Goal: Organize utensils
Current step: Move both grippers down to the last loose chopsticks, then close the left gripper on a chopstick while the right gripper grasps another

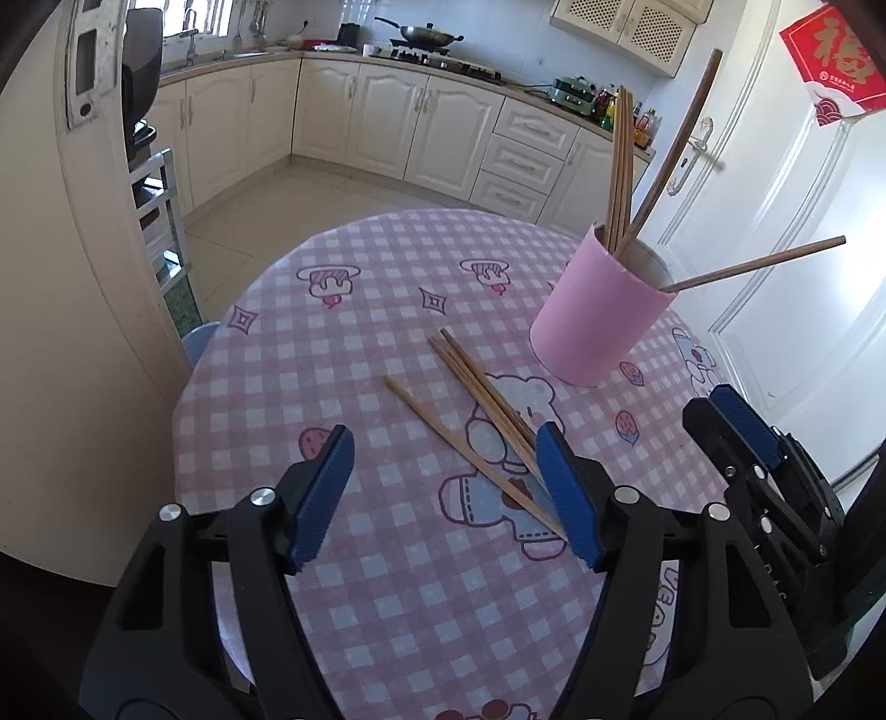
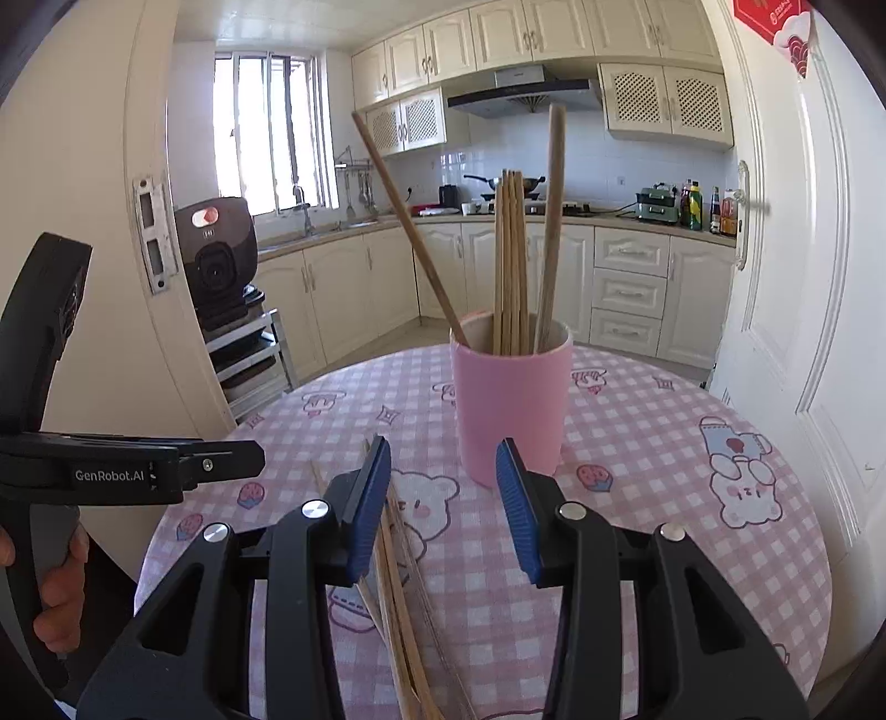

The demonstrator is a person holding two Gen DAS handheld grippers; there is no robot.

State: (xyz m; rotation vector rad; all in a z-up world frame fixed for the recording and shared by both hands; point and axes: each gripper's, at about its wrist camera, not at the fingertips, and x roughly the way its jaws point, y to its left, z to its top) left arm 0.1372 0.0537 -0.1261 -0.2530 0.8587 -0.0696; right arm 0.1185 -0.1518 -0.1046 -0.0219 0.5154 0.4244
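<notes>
Checked surface (image 1: 387, 554): we note several chopsticks in pink cup (image 1: 598, 321), loose chopsticks (image 1: 476, 410) remaining; left gripper (image 1: 448, 493) and right gripper (image 2: 443, 509) spread, empty.

A home kitchen: cream panelled cabinets (image 2: 554, 271) line the walls, a black wok (image 1: 426, 34) sits on the gas hob, and a steel range hood (image 2: 523, 91) hangs above (sink under the window (image 2: 266, 133)).

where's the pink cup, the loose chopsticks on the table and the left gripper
pink cup (image 2: 512, 410), right wrist view, middle of its outer wall
loose chopsticks (image 1: 470, 387), left wrist view, shaft of one lying on the tablecloth
left gripper (image 1: 446, 487), left wrist view, gap midway between its blue fingertips
</notes>
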